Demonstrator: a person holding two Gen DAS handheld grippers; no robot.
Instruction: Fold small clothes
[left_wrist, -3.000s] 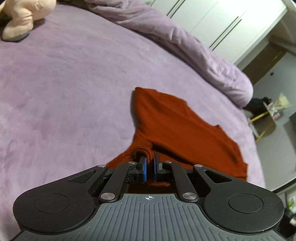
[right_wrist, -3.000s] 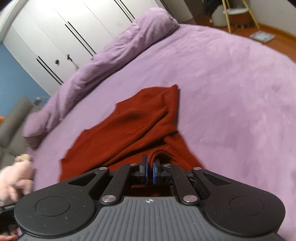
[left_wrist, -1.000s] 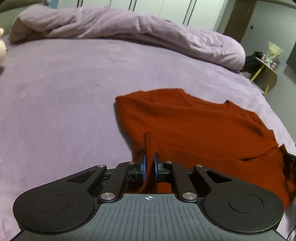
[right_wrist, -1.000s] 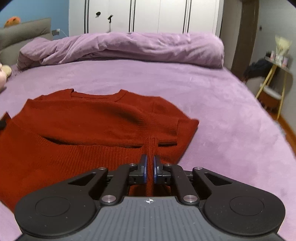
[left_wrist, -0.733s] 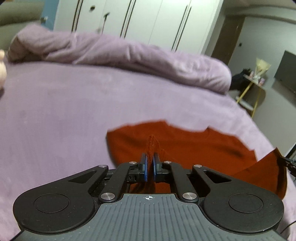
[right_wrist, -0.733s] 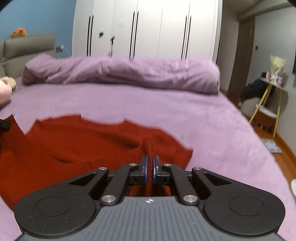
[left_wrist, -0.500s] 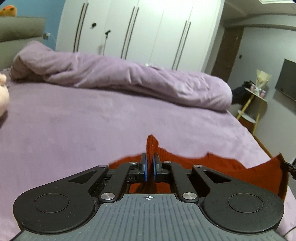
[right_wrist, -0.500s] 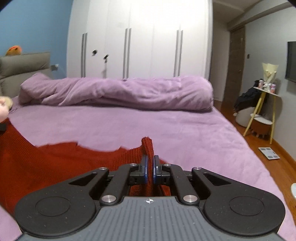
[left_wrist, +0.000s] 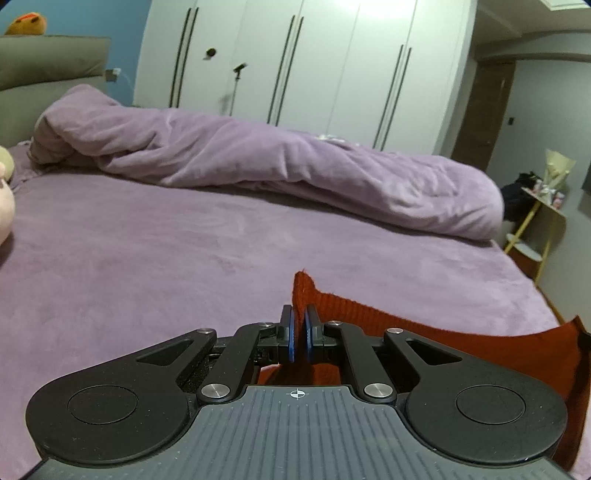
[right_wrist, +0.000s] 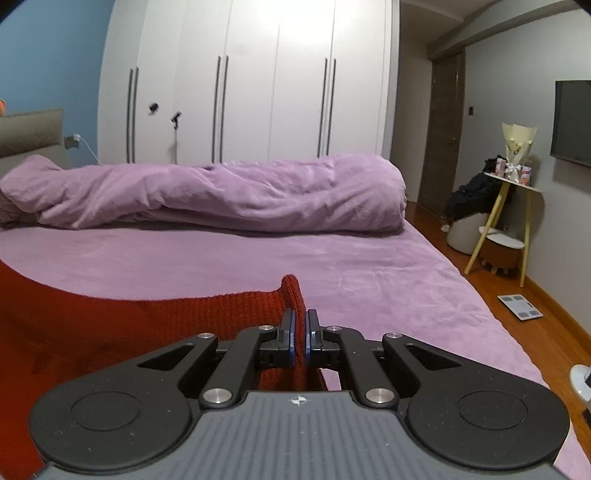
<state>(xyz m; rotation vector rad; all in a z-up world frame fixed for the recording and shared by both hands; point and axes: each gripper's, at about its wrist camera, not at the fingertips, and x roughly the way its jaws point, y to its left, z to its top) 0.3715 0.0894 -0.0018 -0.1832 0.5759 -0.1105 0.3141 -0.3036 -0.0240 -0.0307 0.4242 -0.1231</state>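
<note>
Red knit sweater (left_wrist: 443, 339): lower centre of both views, stretched above the purple bed (left_wrist: 147, 258). Left gripper (left_wrist: 299, 332): jaws pinching one sweater corner. Right gripper (right_wrist: 300, 332): jaws pinching the other corner. Rolled purple duvet (right_wrist: 221, 195): mid-frame, behind.

1. The red knit sweater (left_wrist: 461, 343) is rust-coloured, with a ribbed texture along its edge.
2. I have it pinched at two points of one edge, so that edge stretches taut between them.
3. A small tuft (right_wrist: 291, 291) of the knit pokes up above each pinch.
4. The rest hangs down out of sight; I cannot tell whether it touches the purple bed (right_wrist: 258, 258).
</note>
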